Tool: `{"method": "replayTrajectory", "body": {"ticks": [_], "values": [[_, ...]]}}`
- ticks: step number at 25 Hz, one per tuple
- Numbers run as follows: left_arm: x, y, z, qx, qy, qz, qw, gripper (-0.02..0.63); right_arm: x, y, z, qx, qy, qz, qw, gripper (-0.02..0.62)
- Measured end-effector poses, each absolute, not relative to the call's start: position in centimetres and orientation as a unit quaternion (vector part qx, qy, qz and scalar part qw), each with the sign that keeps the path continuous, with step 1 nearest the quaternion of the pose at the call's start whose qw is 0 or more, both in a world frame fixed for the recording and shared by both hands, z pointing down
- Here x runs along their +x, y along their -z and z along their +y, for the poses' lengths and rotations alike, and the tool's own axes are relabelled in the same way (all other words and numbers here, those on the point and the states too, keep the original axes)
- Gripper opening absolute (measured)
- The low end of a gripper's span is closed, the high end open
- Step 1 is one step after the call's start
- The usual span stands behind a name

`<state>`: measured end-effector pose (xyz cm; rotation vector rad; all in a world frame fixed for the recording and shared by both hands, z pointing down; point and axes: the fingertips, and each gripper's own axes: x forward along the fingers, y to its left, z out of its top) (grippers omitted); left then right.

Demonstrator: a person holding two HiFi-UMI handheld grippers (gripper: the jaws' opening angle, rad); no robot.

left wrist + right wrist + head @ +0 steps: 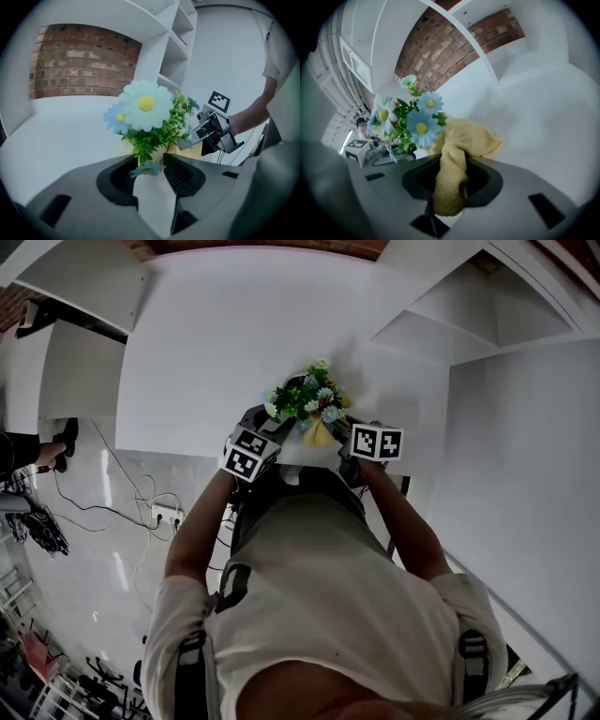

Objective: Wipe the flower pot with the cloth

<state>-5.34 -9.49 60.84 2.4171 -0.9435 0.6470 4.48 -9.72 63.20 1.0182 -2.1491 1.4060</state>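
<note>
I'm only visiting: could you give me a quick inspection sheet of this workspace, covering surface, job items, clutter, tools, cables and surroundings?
Surface: white table, bare apart from the job's things.
Job's things: white flower pot holding flowers, near the table's front edge; yellow cloth beside the flowers.
Clutter: nothing seen.
Grippers: left tool closed on the flower pot; right tool closed on the cloth.
Cables: loose cables and a power strip on the floor.
Surroundings: white shelves, brick wall.
</note>
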Motion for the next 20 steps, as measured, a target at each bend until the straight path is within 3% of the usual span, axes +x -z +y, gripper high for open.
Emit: {"method": "replayTrajectory", "body": {"ticks": [6, 12, 20], "values": [[-6.9, -59.2, -11.8, 0.91, -0.252, -0.264, 0.196, 0.308, 6.9, -61.1, -11.9, 0.422, -0.489, -0.748, 0.155, 0.118], [-5.3, -59.9, -13.0, 0.916, -0.285, -0.222, 0.174, 0.324, 6.2, -61.2, -13.1, 0.44, -0.481, -0.742, 0.158, 0.118], [-4.4, -59.8, -12.9, 0.908, -0.249, -0.279, 0.191, 0.322, 4.5, -62.5, -10.6, 0.42, -0.513, -0.732, 0.154, 0.118]]}}
